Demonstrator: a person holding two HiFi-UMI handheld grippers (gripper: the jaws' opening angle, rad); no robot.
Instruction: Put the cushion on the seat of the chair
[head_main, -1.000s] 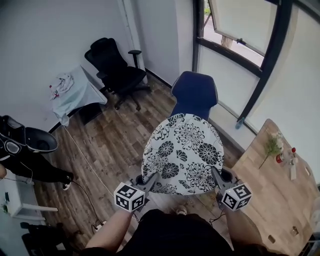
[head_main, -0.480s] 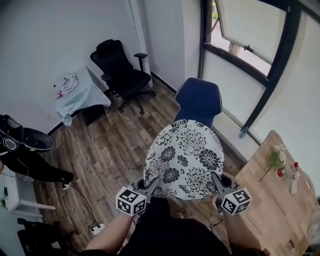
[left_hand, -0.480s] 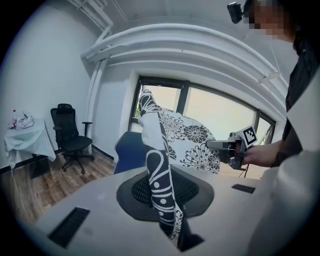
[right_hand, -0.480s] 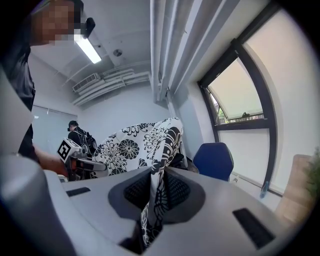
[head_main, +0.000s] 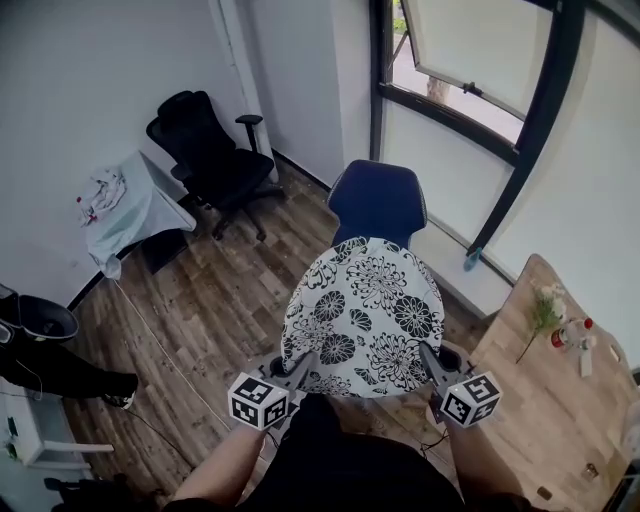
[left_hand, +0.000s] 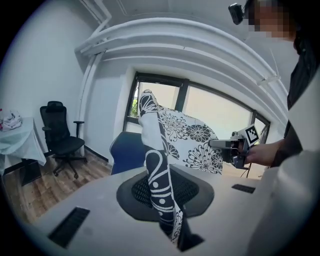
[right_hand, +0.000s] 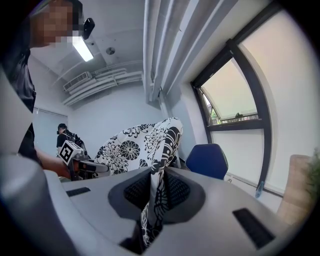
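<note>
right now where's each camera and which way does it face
Head view: on the head, steeply down at cushion and blue chair; forearms show.
Left gripper view: on left gripper, along jaws clamping cushion; right gripper, right hand show.
Right gripper view: mirrored; left gripper shows.
All share the cushion and chair.

- Left gripper (head_main: 305, 362) is held out low in front of the person, jaws pinched tight on the near left edge of the cushion (head_main: 365, 310).
- Right gripper (head_main: 430, 355) mirrors it on the other side, jaws clamped on the cushion's near right edge.
- Left forearm (head_main: 215, 468) and right forearm (head_main: 478, 465) both reach forward, well apart, with the grippers about level.
</note>
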